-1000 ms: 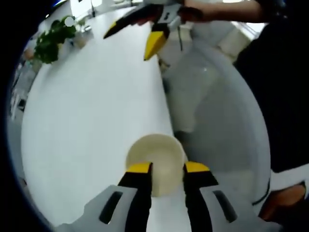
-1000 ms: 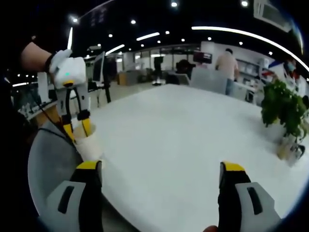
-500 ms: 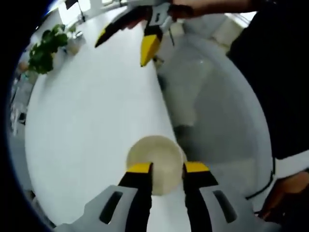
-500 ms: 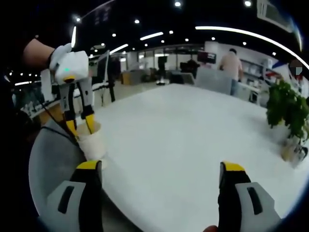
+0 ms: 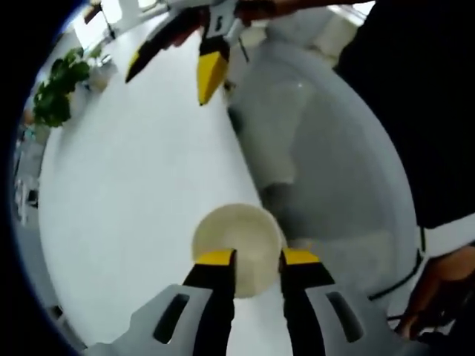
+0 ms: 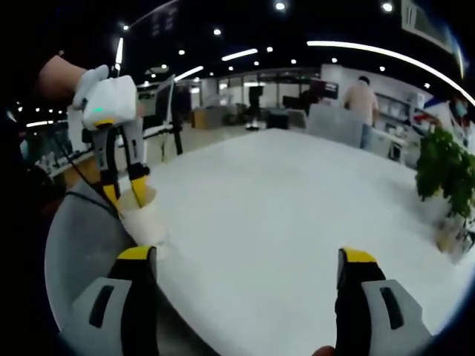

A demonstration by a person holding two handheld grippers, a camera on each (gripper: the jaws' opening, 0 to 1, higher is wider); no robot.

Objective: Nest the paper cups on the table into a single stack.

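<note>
A white paper cup [image 5: 236, 239] with a cream inside stands near the edge of the white table [image 5: 133, 193]. My left gripper [image 5: 257, 259] is shut on the cup's near wall, one yellow-tipped finger on either side of the rim. In the right gripper view that left gripper [image 6: 125, 191] comes down from above onto the cup [image 6: 144, 221] at the table's left edge. My right gripper [image 6: 247, 258] is wide open over the table with nothing between its fingers. It also hangs open at the top of the left gripper view [image 5: 178, 55], well away from the cup.
A grey chair [image 5: 319, 148] stands right at the table edge beside the cup, also seen at the left as the chair [image 6: 74, 245]. A potted plant [image 6: 445, 174] sits at the far side of the table [image 6: 282, 208]. Desks and people stand in the office behind.
The left gripper keeps its hold on the cup in the same place. Both views have shifted slightly with the hands, and the right gripper has drifted left in the left gripper view.
</note>
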